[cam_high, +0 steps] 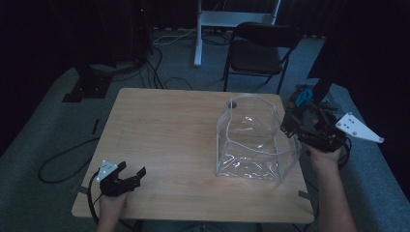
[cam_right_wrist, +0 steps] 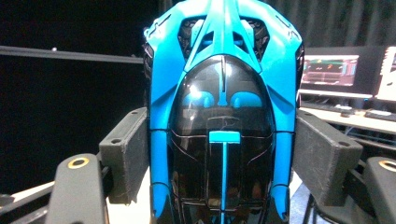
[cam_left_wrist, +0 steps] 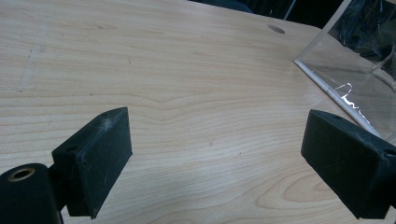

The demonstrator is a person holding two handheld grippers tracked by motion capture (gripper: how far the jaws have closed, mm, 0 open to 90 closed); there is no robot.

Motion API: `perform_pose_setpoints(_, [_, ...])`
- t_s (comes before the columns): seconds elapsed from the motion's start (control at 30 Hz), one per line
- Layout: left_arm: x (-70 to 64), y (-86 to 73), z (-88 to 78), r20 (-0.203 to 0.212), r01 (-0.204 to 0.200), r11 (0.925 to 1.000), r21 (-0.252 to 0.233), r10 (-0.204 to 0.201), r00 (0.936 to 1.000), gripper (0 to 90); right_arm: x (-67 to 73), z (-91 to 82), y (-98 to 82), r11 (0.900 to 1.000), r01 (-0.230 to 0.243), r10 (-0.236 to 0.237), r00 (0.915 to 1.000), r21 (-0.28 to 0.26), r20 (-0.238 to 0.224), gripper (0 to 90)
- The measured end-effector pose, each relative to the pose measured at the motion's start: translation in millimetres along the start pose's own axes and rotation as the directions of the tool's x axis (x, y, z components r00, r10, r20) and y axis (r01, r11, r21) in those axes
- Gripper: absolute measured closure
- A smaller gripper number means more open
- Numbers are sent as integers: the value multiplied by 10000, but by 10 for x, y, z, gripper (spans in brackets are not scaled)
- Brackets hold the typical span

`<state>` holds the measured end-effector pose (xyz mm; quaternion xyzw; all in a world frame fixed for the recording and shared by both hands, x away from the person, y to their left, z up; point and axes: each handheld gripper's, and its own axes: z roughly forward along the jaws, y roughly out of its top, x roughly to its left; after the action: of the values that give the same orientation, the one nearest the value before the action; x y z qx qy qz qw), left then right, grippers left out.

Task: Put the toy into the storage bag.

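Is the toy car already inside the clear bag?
No. The right gripper holds the blue toy car between its jaws, off the table's right edge beside the clear bag.

Light wooden table (cam_high: pixel 164 140) on grey carpet; clear plastic bag (cam_high: pixel 254 140) standing open at right, beside far-edge hole (cam_high: pixel 232 104).
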<state>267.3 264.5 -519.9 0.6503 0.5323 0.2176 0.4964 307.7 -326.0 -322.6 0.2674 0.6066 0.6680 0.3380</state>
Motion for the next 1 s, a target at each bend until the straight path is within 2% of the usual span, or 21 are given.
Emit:
perform_pose_setpoints(0.27, [4,1,-3,-14,0,10000,-36,0,10000,92,-95,130,-29,9999,-129,129,9998,7,-169,262])
perform_pose_setpoints(0.4, [8,5,-8,-58,26,10000,-88,-26,10000,92,-159,233,-45,9996,-248,253,9988,127,-420,261])
perform_pose_setpoints(0.53, [19,5,-15,-106,73,9999,-115,-74,9999,92,-203,305,-62,9991,-410,415,9950,71,-903,261])
perform_pose_setpoints(0.6, [23,3,-13,-86,104,9999,-105,-105,9999,92,-201,324,-60,9993,-341,352,9955,136,-884,261])
perform_pose_setpoints(0.63, [23,3,-12,-96,104,9999,-102,-105,9999,92,-213,364,-61,9991,-328,355,9930,250,-1129,261])
perform_pose_setpoints(0.8, [19,4,-11,-92,69,9999,-106,-70,9999,92,-227,434,-59,9988,-188,243,9916,443,-1267,262])
perform_pose_setpoints(0.9, [21,5,-7,-75,54,9999,-90,-55,10000,92,-279,512,-73,9985,-184,275,9835,522,-1789,262])
perform_pose_setpoints(0.97, [25,5,-6,-85,66,9999,-76,-67,9999,92,-294,553,-81,9984,-156,257,9811,541,-1919,262])
perform_pose_setpoints(1.0, [27,6,-6,-80,79,9999,-78,-80,9999,92,-304,570,-87,9982,-191,306,9767,560,-2122,262])
